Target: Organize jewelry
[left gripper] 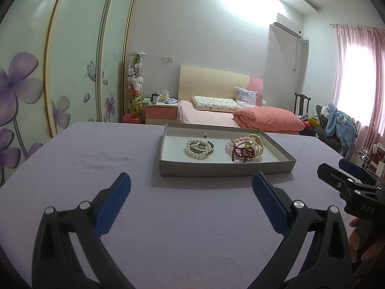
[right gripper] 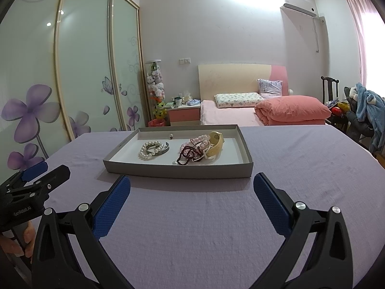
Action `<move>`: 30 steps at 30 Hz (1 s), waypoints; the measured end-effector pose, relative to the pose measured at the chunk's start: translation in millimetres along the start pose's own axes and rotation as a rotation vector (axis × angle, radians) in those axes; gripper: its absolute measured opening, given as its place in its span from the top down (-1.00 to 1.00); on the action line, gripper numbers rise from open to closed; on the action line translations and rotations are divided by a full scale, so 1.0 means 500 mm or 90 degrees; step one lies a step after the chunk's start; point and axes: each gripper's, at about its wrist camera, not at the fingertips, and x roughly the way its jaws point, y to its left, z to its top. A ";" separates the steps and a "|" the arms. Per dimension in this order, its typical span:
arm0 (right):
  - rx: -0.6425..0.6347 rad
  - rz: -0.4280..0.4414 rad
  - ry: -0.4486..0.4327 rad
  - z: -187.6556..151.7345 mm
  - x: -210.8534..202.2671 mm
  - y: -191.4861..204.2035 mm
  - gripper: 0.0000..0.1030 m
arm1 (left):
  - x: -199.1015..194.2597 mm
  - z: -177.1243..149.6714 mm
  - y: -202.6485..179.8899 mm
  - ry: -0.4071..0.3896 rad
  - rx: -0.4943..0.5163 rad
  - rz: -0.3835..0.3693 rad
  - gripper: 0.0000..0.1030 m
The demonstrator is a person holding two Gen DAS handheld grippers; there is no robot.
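Both grippers hang over the purple cloth (left gripper: 168, 216), well short of the shallow grey tray (left gripper: 226, 168) at the far middle of the table. Left gripper (left gripper: 191, 184) has fingers spread wide w/ nothing between; right gripper (right gripper: 192, 185) likewise spread & empty. All jewelry sits inside the tray: pearl bracelet (right gripper: 150, 150) at left, lying w/ a metal bangle (right gripper: 163, 149); at right a heap of pink beads (right gripper: 198, 141), dark red beads (right gripper: 189, 154) & a cream band (right gripper: 216, 144); a small stud-like piece (right gripper: 171, 136) near the far wall. Step is unclear: pieces in the tray fit either a sort about to be made or one already done & the grippers drawn back, though the right heap looks tangled. Hard to make out: how the strands in that heap interlock, what the small far piece is, whether a ring lies inside the pearl loop. The hands on the grips are cut off at the frame edges.
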 end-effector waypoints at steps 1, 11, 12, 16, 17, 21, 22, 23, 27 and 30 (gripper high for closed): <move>0.000 0.000 0.000 0.000 0.000 0.000 -0.97 | 0.000 0.000 0.000 -0.001 0.000 0.000 -0.91; 0.001 0.001 0.000 0.000 0.000 0.001 -0.97 | 0.002 0.001 -0.005 -0.005 0.002 0.000 -0.91; 0.001 0.001 0.000 0.001 0.000 0.000 -0.97 | 0.002 0.001 -0.006 -0.006 0.002 0.000 -0.91; 0.001 0.002 -0.001 -0.001 0.001 0.007 -0.97 | 0.002 0.000 -0.006 -0.006 0.002 0.000 -0.91; 0.001 0.003 -0.001 0.000 0.002 0.008 -0.97 | 0.002 0.001 -0.006 -0.006 0.003 0.000 -0.91; 0.001 0.004 0.000 0.000 0.004 0.012 -0.97 | 0.000 0.000 -0.008 -0.007 0.003 0.000 -0.91; 0.001 0.003 -0.001 0.001 0.004 0.008 -0.97 | 0.000 0.000 -0.008 -0.007 0.004 0.000 -0.91; 0.002 0.003 -0.001 0.001 0.004 0.009 -0.97 | -0.001 0.000 -0.008 -0.008 0.004 0.000 -0.91; 0.002 0.003 -0.001 0.001 0.003 0.008 -0.97 | -0.003 0.002 -0.009 -0.011 0.003 0.002 -0.91; 0.002 0.003 -0.001 0.001 0.003 0.008 -0.97 | -0.004 0.003 -0.008 -0.009 -0.001 0.000 -0.91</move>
